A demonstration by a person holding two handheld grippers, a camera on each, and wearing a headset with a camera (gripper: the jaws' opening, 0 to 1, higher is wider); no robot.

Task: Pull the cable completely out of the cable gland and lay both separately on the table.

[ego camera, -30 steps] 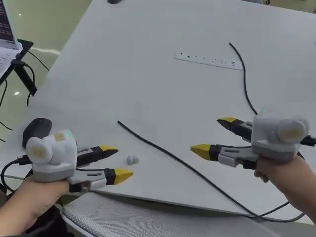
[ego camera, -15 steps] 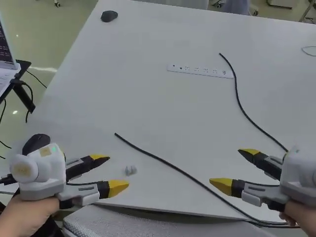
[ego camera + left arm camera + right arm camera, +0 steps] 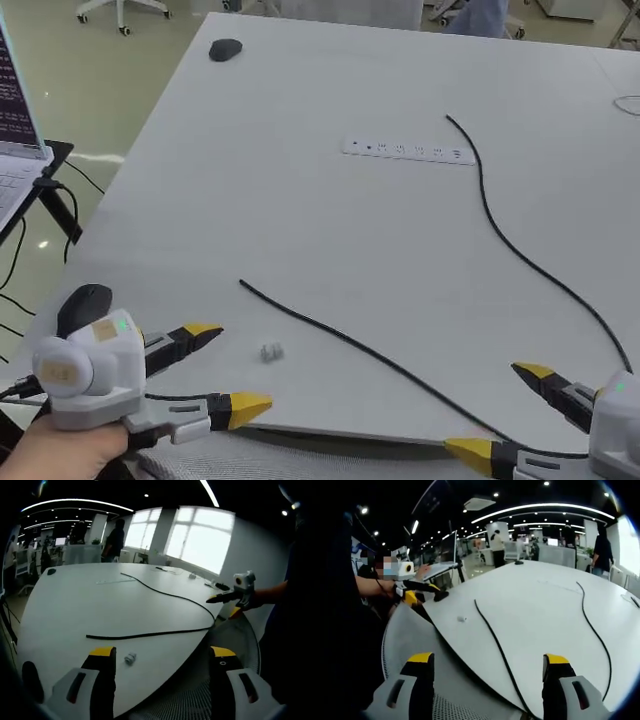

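Left gripper (image 3: 228,368): jaws apart, empty, just beside the gland (image 3: 270,351), on its near side. Right gripper (image 3: 500,410): jaws apart, empty, well apart from the gland, to its right. Gland: small, grey, lying on the table (image 3: 300,200), touching nothing. Cable (image 3: 350,340): black, free end near the gland, not touching it. Step, as judged: parts separated; you need only back away. Lift clear with both jaws wide, brushing neither gland nor cable.
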